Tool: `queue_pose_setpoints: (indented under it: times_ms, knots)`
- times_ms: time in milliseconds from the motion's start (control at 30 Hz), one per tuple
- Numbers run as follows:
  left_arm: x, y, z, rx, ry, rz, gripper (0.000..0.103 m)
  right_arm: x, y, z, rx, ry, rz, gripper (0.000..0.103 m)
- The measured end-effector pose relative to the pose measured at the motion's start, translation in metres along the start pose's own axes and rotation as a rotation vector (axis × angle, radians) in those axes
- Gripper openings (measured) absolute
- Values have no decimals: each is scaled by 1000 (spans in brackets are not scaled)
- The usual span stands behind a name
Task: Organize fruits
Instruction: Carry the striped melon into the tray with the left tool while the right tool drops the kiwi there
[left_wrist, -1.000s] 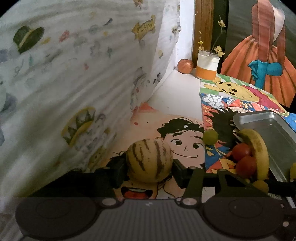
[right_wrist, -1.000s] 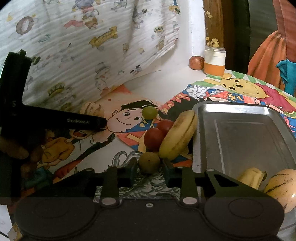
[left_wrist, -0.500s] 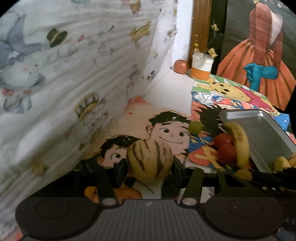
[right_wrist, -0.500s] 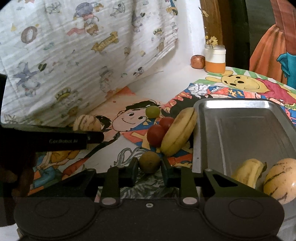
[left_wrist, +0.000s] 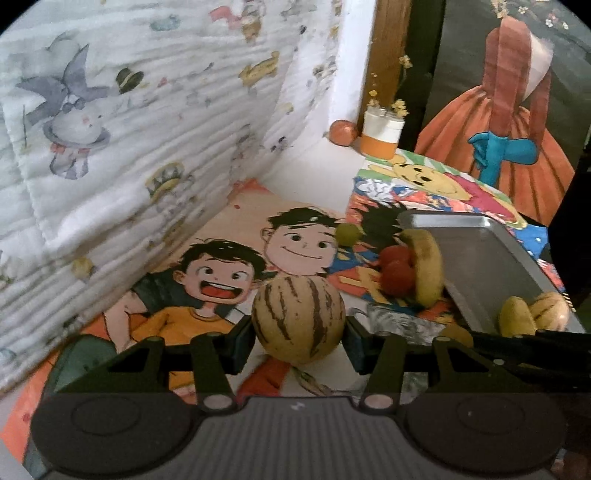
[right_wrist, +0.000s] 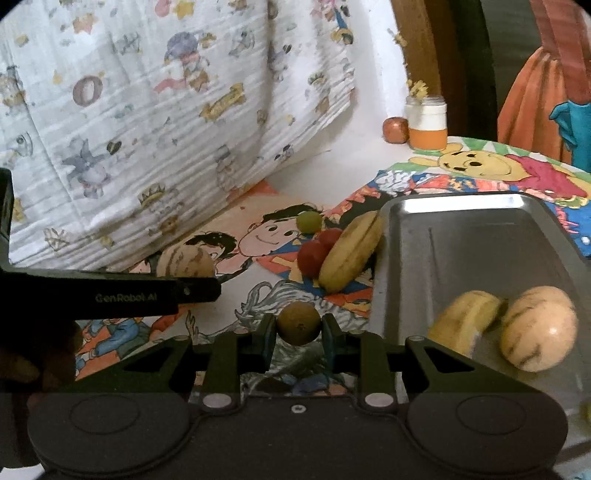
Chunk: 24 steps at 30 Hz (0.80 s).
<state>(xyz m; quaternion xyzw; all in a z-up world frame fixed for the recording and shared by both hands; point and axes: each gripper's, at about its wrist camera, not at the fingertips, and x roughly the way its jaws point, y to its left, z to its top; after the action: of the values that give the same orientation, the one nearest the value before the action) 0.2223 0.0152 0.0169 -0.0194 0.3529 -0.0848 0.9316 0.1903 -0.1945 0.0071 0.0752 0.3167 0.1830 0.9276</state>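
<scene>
The left gripper (left_wrist: 299, 334) holds a round melon (left_wrist: 298, 319), pale yellow with dark brown stripes and a smooth, matte skin. Its two black fingers are spread quite wide and press on both sides of the melon, which sits above the cartoon mat (left_wrist: 221, 273), a flat printed sheet showing two smiling boys. From the right wrist view the same melon (right_wrist: 184, 260) shows just behind the long black body of the left gripper (right_wrist: 199, 288).

The right gripper (right_wrist: 298, 332) is clamped on a small brown fruit (right_wrist: 298, 323), round and dull like a little ball. Its fingers stand close together, with only this fruit between them, and it is above a printed mat just beside the tray.

The tray (right_wrist: 480, 236) is metal, rectangular with rounded corners and a shiny raised rim. Inside it, at the near right part, a short yellow banana (right_wrist: 465, 321) lies touching a second striped melon (right_wrist: 539, 328), which is egg-shaped and pale.

Outside the tray, leaning against its left wall, there is a bigger banana (right_wrist: 349, 254), curved and with some brown marks. Two red tomatoes (right_wrist: 317, 251), smooth and glossy, touch it on the left. A small green fruit (right_wrist: 309, 220) lies a little behind them on the mat.

On the left hangs a white wrinkled cloth (right_wrist: 166, 129) with small printed figures. Far at the back stand a white and orange jar (right_wrist: 426, 123) and a reddish round fruit (right_wrist: 395, 129) just beside it.
</scene>
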Motion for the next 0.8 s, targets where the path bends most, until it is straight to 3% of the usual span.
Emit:
queue_pose_setpoints:
  times_ms: [333, 800]
  knots:
    - [-9, -37, 0, 5, -13, -64, 56, -50, -32, -3, 38, -74, -75, 29]
    - [3, -108, 11, 66, 12, -182, 56, -93, -77, -37, 116, -64, -196, 29]
